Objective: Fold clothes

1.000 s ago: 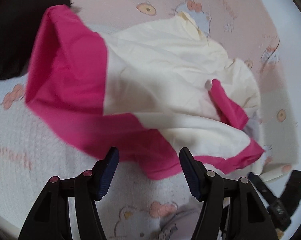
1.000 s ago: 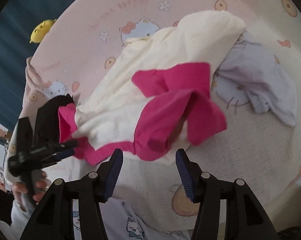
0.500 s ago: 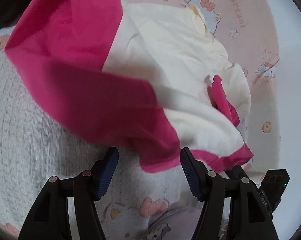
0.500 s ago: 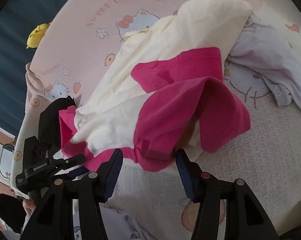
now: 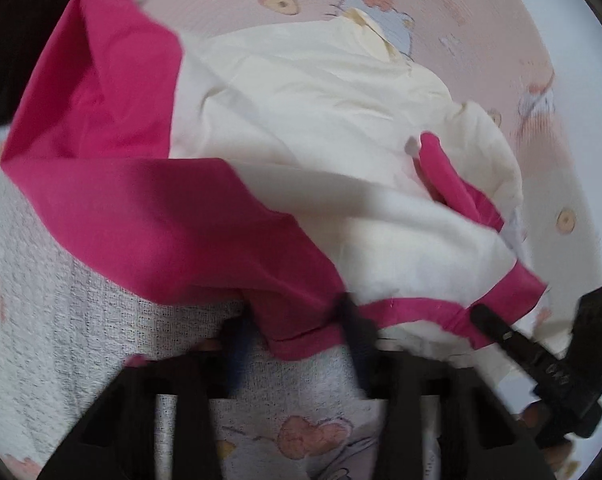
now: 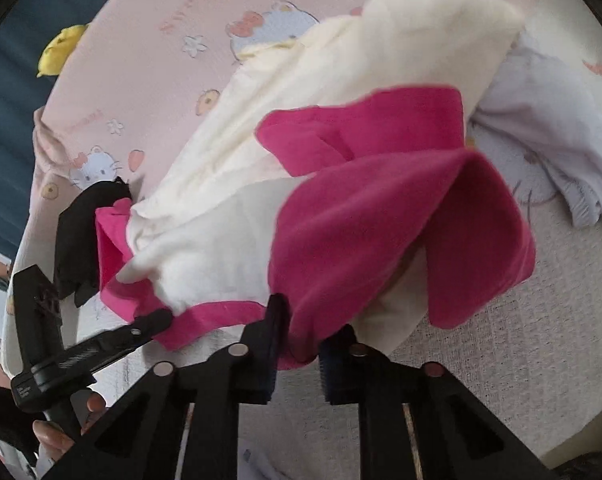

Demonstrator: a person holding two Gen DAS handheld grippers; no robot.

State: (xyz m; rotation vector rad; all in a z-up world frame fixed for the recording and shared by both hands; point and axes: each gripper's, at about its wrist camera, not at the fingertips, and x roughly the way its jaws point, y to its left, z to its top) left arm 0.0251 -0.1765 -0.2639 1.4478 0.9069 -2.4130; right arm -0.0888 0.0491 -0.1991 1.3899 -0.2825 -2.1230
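Left wrist view: a crumpled cream cotton shirt with magenta-pink sleeves and hem band [image 5: 321, 152] lies across a pink and white cartoon-print bedspread [image 5: 81, 320]. The left gripper [image 5: 297, 332] sits at the near edge, blurred. Its jaws have just been closing, and a corner of the pink hem lies between them. The far fingertip appears to touch the cloth, but whether both pads already press on it cannot be told. At the near right, the right gripper [image 5: 485, 316] pokes in, its tip at the same pink hem band.

Right wrist view: the right gripper [image 6: 301, 332] has jaws drawn narrow, just closed on a bunched fold of pink fabric, which fills the gap between the 2 fingers. The shirt rises in a heap toward the far side. A pale lilac garment [image 6: 561, 132] lies just beside it at the far right, partly tucked under it. At the near left, the person's hand [image 6: 61, 420] holds the left gripper [image 6: 157, 320], its tip at the pink hem. A black cloth [image 6: 85, 236] lies behind it, and a small yellow soft toy [image 6: 59, 50] sits at the far left edge.

Risks, as a judgement: the right claw seems to hold a bunch of several layers, so lifting could drag the shirt up twisted rather than flat. The left claw's bite looks shallow; the hem could slip free. The lilac garment may be pulled along.
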